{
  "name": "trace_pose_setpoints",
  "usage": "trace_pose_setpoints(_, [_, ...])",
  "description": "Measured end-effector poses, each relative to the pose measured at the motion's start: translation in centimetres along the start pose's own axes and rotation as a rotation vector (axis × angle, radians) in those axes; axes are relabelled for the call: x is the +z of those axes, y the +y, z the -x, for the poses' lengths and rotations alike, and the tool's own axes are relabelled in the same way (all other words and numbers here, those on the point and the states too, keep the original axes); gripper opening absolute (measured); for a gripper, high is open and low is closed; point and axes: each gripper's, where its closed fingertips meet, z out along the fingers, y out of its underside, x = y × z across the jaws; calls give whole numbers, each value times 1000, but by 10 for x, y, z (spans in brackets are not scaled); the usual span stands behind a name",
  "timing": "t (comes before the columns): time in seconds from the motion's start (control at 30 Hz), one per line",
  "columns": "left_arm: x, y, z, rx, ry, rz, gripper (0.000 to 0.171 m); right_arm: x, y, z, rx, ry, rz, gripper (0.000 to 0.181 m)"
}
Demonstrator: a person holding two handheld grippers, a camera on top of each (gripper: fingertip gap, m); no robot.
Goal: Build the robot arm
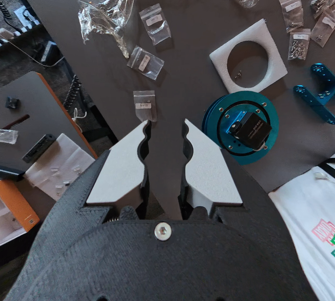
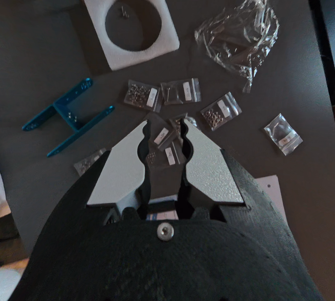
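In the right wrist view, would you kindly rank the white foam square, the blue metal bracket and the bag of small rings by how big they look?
Largest to smallest, as they appear:
1. White foam square
2. Blue metal bracket, a close second; it lies nearer the edge, so the wide lens makes this unsure.
3. Bag of small rings, clearly smallest.

A hobby-robotics workbench: a dark counter (image 1: 181,75) strewn with labelled zip bags of screws (image 2: 142,95), blue aluminium servo brackets (image 2: 67,116), and a servo on a turntable base (image 1: 241,129).

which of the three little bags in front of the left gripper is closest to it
The upright bag just past the left gripper's left fingertip; the other two bags lie farther up the table.
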Motion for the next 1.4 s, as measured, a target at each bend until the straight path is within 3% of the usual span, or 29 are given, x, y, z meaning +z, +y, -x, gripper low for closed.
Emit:
trace_pose_setpoints(0.13, [10, -6, -11, -22, 46, 26, 31, -14, 60, 11, -76, -9, 295, 27])
trace_pose_setpoints(0.27, [2, -14, -25, 11, -4, -18, 27, -41, 112, 27, 57, -19, 507, 26])
trace_pose_setpoints(0.33, [-9, -22, -40, 28, -39, -95, 27, -51, 127, 39, 57, -31, 556, 0])
trace_pose_setpoints(0.47, [-38, -25, -87, 72, -66, -356, 22, -74, 154, 54, 84, -4, 645, 0])
trace_pose_setpoints(0.57, [-58, 12, -110, 42, -139, -524, 16, -87, 151, 54, 69, 20, 564, 0])
trace_pose_setpoints(0.7, [-79, 88, -140, -32, -265, -642, 10, -100, 148, 36, 73, 83, 461, 0])
trace_pose_setpoints(0.87, [-106, 175, -181, -193, -344, -766, 4, -107, 131, -27, 59, 289, 330, 0])
trace_pose_setpoints(0.93, [-115, 206, -189, -243, -389, -766, 4, -106, 113, -58, 67, 393, 249, 0])
trace_pose_setpoints(1.0, [-124, 235, -195, -288, -432, -747, 3, -96, 90, -70, 68, 401, 163, 0])
trace_pose_setpoints(1.2, [-164, 298, -201, -346, -574, -745, 2, -72, 44, -41, -79, 372, 129, 0])
trace_pose_setpoints(1.3, [-182, 323, -192, -373, -617, -754, 2, -67, 40, -12, -141, 316, 160, 0])
trace_pose_setpoints(1.4, [-198, 353, -172, -396, -675, -750, 3, -76, 40, -5, -161, 393, 197, 0])
